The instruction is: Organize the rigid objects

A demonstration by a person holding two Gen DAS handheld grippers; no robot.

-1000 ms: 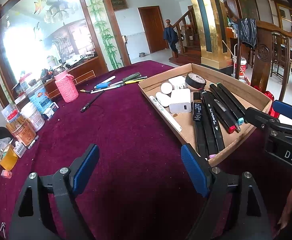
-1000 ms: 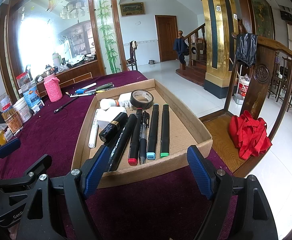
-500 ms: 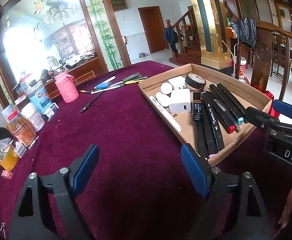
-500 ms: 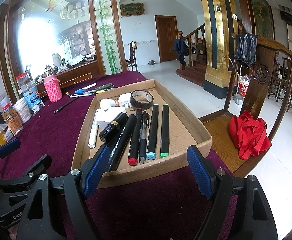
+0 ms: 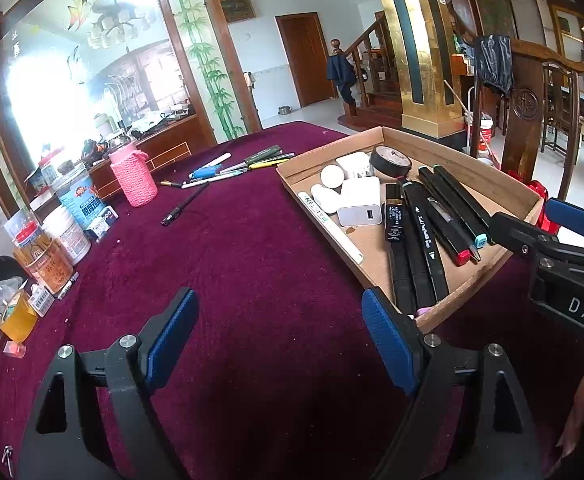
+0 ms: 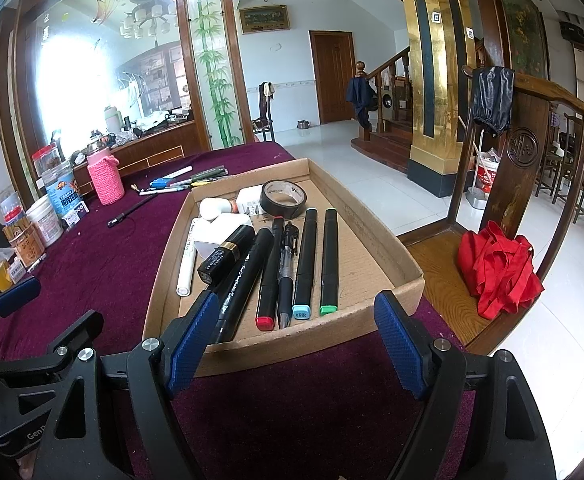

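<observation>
Pens (image 5: 234,166) lie loose toward the bench's far edge, long axes crosswise, nearer the released, empty left tool (image 5: 280,344).

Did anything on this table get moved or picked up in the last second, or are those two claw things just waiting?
Nothing visibly changed. The left gripper and right gripper hang open and hold nothing, as before. The markers and tape roll lie in the cardboard tray as they did, and the loose pens remain on the cloth.
</observation>
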